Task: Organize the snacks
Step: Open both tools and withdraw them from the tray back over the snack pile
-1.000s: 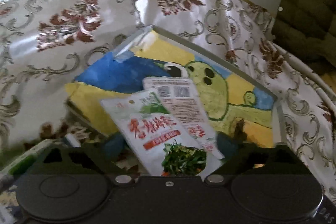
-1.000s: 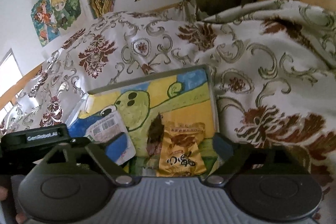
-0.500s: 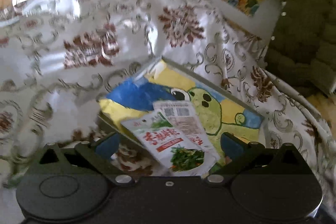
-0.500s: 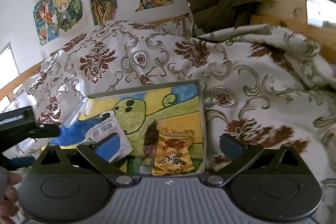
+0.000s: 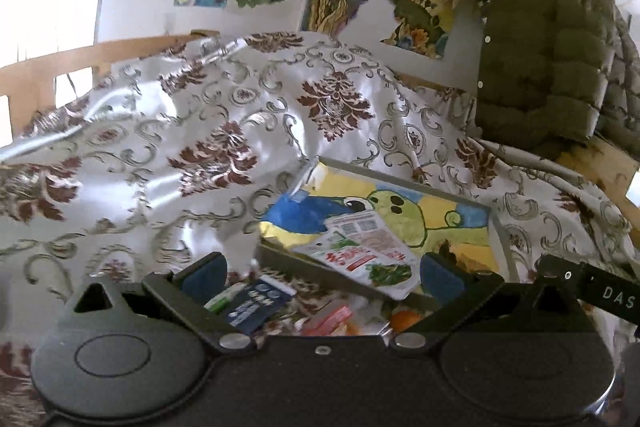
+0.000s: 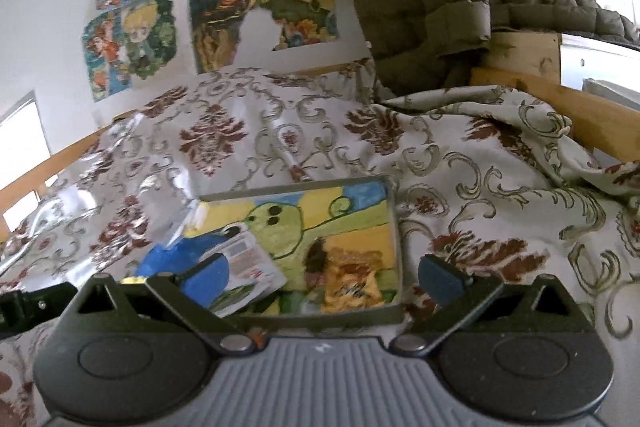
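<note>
A shallow tray (image 5: pixel 496 223) with a painted green cartoon figure lies on a patterned cloth; it also shows in the right wrist view (image 6: pixel 394 211). Two white snack packets (image 5: pixel 364 255) lie in it, one over the other, also seen in the right wrist view (image 6: pixel 248 267). An orange-yellow snack packet (image 6: pixel 352 287) lies in the tray's near right part. Several loose snacks (image 5: pixel 256 303) lie on the cloth in front of the tray. My left gripper (image 5: pixel 322 273) is open and empty above them. My right gripper (image 6: pixel 322 275) is open and empty above the tray's near edge.
The floral cloth (image 5: pixel 208 155) covers the whole surface and is rumpled at the right (image 6: pixel 520 187). An olive quilted coat (image 5: pixel 544 59) hangs at the back right. Drawings (image 6: pixel 260 11) cover the wall behind. A wooden rail (image 5: pixel 52 67) runs at the far left.
Both grippers have pulled back and tilted up from the tray, so more wall shows. The two white packets and the orange packet stay lying in the tray. Loose snacks came into the left view.
</note>
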`<control>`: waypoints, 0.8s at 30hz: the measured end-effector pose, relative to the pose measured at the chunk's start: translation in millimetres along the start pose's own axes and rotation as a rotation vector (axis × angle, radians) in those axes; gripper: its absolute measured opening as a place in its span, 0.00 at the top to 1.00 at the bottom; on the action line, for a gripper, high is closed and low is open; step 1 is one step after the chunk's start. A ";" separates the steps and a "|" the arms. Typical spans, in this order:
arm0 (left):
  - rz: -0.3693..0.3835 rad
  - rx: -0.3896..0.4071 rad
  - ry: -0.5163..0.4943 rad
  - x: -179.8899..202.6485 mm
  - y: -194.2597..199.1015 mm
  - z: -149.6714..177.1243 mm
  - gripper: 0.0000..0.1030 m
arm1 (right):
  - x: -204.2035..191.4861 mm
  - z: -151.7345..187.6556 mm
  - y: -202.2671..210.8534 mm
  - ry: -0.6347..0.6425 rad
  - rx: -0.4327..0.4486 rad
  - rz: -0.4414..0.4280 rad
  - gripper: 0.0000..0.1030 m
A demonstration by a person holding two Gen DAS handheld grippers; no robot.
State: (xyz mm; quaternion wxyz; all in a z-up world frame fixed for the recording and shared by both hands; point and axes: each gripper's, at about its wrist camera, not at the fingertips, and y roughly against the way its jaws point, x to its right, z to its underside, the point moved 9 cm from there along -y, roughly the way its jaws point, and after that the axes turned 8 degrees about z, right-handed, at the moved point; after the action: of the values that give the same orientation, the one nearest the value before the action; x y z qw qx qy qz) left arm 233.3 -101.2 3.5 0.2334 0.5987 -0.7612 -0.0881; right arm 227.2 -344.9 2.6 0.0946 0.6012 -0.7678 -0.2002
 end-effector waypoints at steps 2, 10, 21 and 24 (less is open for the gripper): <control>0.000 0.007 -0.018 -3.8 14.9 3.8 0.01 | -4.1 4.2 16.3 0.007 0.008 -0.011 0.00; 0.059 0.016 -0.130 -6.4 64.0 15.1 0.01 | -19.3 24.8 78.0 0.064 0.029 -0.022 0.00; 0.092 -0.098 -0.017 -21.2 93.7 12.3 0.01 | -42.1 28.5 120.1 0.037 0.015 -0.017 0.00; 0.094 -0.168 -0.030 -27.9 99.5 1.2 0.01 | -47.8 22.8 127.1 0.019 0.019 -0.005 0.00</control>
State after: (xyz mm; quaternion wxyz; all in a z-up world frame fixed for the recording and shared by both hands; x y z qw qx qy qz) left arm 151.0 -48.2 36.6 0.2754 0.5391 -0.7817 -0.1495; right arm 118.2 -269.5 40.2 0.0955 0.6061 -0.7671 -0.1873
